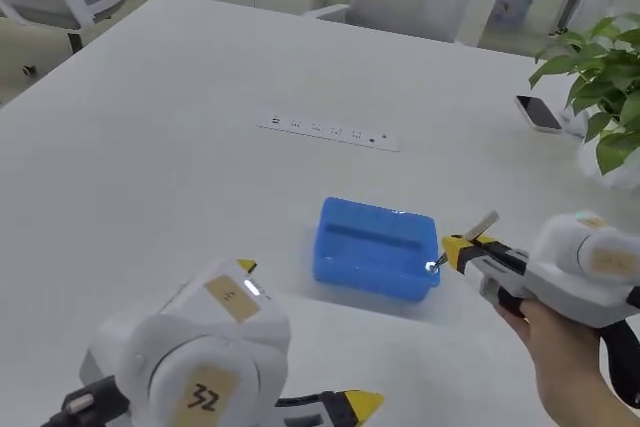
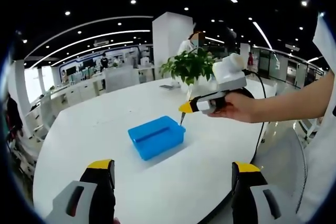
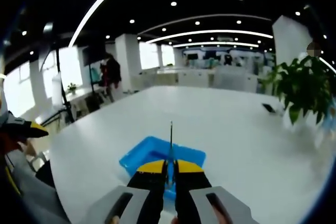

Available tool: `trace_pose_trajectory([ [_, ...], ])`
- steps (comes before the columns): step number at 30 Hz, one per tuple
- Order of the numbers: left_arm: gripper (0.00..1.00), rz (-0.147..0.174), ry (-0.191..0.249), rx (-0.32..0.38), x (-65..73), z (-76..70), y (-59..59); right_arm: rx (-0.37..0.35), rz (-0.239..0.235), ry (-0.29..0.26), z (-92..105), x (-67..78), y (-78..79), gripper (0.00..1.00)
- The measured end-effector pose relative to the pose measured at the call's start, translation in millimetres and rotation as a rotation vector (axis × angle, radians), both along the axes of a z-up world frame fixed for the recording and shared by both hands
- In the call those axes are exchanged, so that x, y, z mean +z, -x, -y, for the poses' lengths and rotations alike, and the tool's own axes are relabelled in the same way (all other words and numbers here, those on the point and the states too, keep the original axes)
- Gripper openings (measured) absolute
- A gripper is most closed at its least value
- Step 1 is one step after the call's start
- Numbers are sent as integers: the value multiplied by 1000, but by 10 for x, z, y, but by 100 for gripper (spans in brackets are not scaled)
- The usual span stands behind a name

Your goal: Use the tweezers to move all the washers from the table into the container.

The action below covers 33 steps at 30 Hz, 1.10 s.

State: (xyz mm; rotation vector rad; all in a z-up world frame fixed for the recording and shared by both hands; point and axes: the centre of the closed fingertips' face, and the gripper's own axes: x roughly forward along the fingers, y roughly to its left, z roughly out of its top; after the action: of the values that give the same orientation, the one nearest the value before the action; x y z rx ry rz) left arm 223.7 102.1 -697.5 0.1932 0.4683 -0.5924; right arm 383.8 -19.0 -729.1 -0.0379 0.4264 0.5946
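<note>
Blue rectangular plastic container point(image 1: 375, 242) sits on white table point(image 1: 180, 147), near front edge. Right gripper point(image 3: 170, 167): yellow-tipped jaws pinched tight on thin metal tweezers point(image 3: 170, 139), which point forward over container. In head view, tweezers tip rests at container's near right corner, just above rim; small bright ring-like glint there, too blurred to tell if washer. Left gripper point(image 2: 172, 167): jaws spread wide, holding nothing, hovering low above table, well apart from container. Green potted plant point(image 1: 605, 77) and dark phone point(image 1: 538, 112) at far right.
</note>
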Motion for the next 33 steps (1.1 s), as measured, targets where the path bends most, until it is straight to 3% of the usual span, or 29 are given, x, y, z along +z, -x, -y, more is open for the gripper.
trace_pose_trajectory([
  [3, 94, 0, 1, 6, 11, -15, -10, 18, -5, 3, -62, -52, -37, 3],
  [12, 94, 1, -11, 16, 21, -63, -22, 76, -56, 71, -225, -381, -86, 3],
  [19, 94, -6, -16, 23, -2, -83, -19, 69, -50, 73, -202, -367, -224, 3],
  [33, 93, -20, -21, 36, -54, -139, -23, 65, -78, 81, -197, -491, -237, 3],
])
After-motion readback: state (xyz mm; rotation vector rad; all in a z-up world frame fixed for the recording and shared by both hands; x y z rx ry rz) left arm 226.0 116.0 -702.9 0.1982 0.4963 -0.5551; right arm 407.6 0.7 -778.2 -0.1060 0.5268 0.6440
